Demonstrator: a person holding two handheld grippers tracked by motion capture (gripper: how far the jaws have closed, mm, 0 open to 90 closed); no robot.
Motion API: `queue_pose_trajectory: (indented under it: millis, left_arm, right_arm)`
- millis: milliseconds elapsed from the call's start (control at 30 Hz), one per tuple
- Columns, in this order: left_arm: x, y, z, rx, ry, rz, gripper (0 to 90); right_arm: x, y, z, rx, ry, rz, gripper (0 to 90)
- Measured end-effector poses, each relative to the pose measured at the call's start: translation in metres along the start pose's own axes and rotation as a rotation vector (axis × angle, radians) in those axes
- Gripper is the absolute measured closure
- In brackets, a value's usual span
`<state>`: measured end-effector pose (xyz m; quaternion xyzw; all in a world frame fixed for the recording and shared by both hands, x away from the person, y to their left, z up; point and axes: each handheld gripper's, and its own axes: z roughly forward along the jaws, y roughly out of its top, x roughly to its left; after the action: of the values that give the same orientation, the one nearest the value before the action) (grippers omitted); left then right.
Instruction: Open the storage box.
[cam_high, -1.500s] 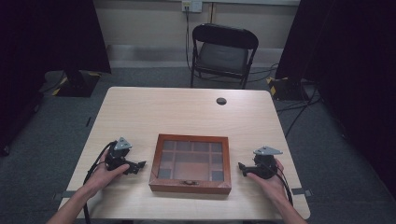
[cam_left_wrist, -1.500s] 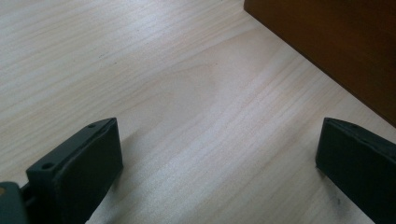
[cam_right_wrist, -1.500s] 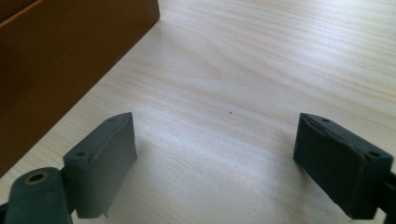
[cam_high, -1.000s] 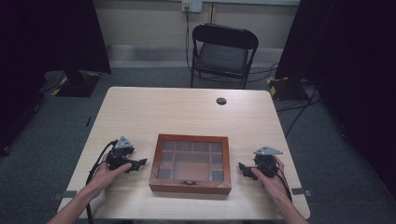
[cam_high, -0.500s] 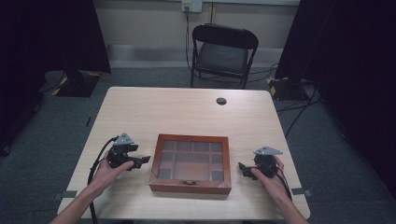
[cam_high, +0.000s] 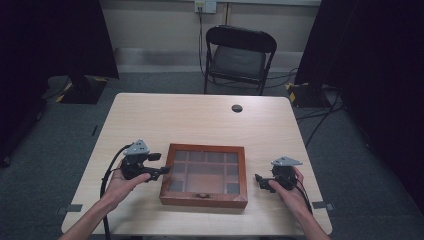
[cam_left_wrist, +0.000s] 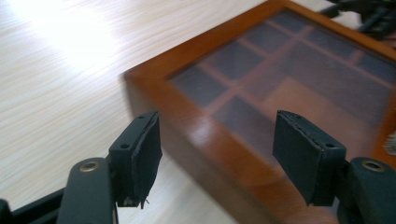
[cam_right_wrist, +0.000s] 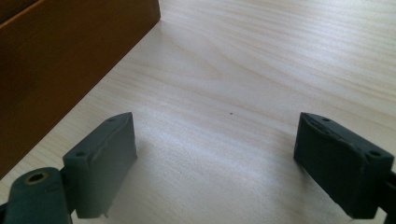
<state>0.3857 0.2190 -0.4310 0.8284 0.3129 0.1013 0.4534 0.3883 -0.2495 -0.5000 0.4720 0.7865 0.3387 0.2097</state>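
A flat wooden box (cam_high: 204, 175) with a glass lid over a grid of compartments lies shut near the table's front edge. My left gripper (cam_high: 161, 164) is open at the box's left side, its jaws reaching the near left corner. In the left gripper view the box (cam_left_wrist: 285, 102) fills the space past my open left gripper (cam_left_wrist: 229, 156), lifted slightly above the lid. My right gripper (cam_high: 258, 180) rests open on the table just right of the box. In the right gripper view my right gripper (cam_right_wrist: 224, 163) has bare tabletop between its jaws and the box's side wall (cam_right_wrist: 60, 60) at left.
A small dark round disc (cam_high: 237, 108) sits at the far side of the light wooden table (cam_high: 200, 120). A black folding chair (cam_high: 239, 55) stands behind the table. Cables trail from both grippers over the front edge. A small clasp (cam_high: 202, 196) is on the box's front.
My left gripper has risen and moved right toward the box's left edge. The right gripper has stayed where it was.
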Motion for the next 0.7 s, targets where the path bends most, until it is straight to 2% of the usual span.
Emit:
queue_pose_trajectory:
  millis: [33,67,133,200,267,333,433,500,533,567,600,700]
  left_arm:
    - [-0.004,0.002,0.001,-0.005,-0.009,-0.005,32.2]
    - [-0.008,0.007,0.004,-0.005,-0.020,0.017,33.9]
    - [-0.012,0.013,0.006,-0.011,-0.035,0.029,35.3]
    - [-0.016,0.017,0.007,-0.021,-0.063,0.023,35.8]
    - [-0.018,0.020,0.009,-0.012,-0.068,0.037,37.5]
    - [-0.025,0.030,0.015,0.005,-0.104,0.058,37.4]
    - [-0.032,0.044,0.023,0.000,-0.139,0.070,36.0]
    - [-0.035,0.049,0.026,0.004,-0.145,0.070,35.7]
    - [-0.037,0.052,0.030,0.009,-0.160,0.069,35.7]
    - [-0.041,0.056,0.035,0.011,-0.195,0.073,35.7]
    - [-0.041,0.056,0.035,0.011,-0.195,0.073,35.8]
    - [-0.048,0.060,0.044,0.018,-0.247,0.092,37.5]
  right_arm:
    - [0.000,0.000,0.000,-0.001,0.000,-0.001,12.0]
    - [0.000,0.000,0.000,-0.001,0.000,0.000,12.0]
    - [0.000,0.000,0.000,-0.001,0.000,-0.001,12.0]
    - [0.000,0.000,0.000,-0.001,0.000,0.000,12.0]
    - [0.000,0.000,0.000,0.000,0.000,0.000,12.0]
    - [0.000,0.000,0.000,0.000,0.000,0.000,12.0]
    - [0.000,0.000,0.001,0.000,0.002,0.000,12.0]
    - [0.000,0.001,0.001,-0.001,0.003,-0.002,11.9]
    - [0.000,0.001,0.001,-0.001,0.005,-0.004,12.0]
    - [0.000,0.001,0.001,-0.001,0.005,-0.004,12.0]
    - [0.000,0.001,0.001,-0.001,0.005,-0.004,12.0]
    - [0.000,0.001,0.001,-0.001,0.005,-0.004,12.0]
